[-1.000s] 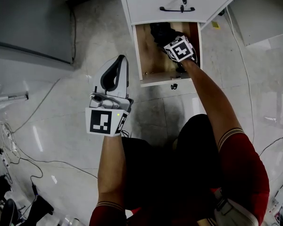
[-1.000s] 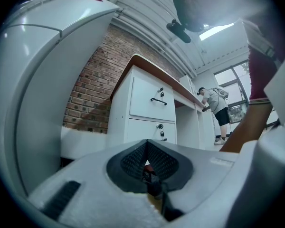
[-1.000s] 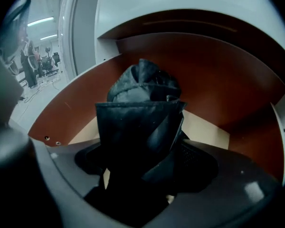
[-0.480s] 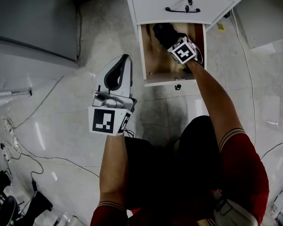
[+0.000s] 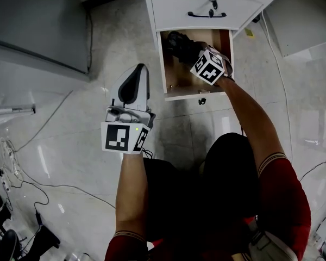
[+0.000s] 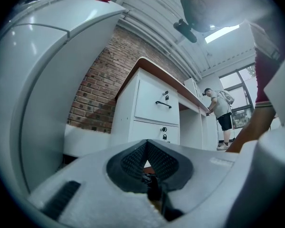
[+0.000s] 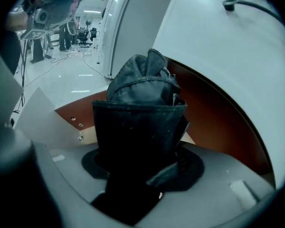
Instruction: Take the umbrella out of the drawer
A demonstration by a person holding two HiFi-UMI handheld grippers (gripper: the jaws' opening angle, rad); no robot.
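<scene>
The black folded umbrella (image 5: 180, 43) is in the open bottom drawer (image 5: 193, 95), whose inside is brown wood. My right gripper (image 5: 193, 54) reaches down into the drawer. Its jaws are closing, and they press on the umbrella (image 7: 142, 99), which fills the space between them in the right gripper view. The far end of the umbrella sticks up past my right gripper (image 7: 140, 132). My left gripper (image 5: 137, 69) hangs level over the floor left of the drawer, shut with nothing in it; in its own view the pads of the left gripper (image 6: 146, 144) meet.
Above the open drawer is a closed white drawer with a black handle (image 5: 206, 13). A grey panel (image 5: 32, 20) lies at the upper left, and cables (image 5: 22, 173) trail over the tiled floor. A person (image 6: 221, 110) stands far off by the desk.
My right gripper has rolled and risen a little with the umbrella in its jaws, shifting toward the drawer's left. The left gripper has stayed where it was.
</scene>
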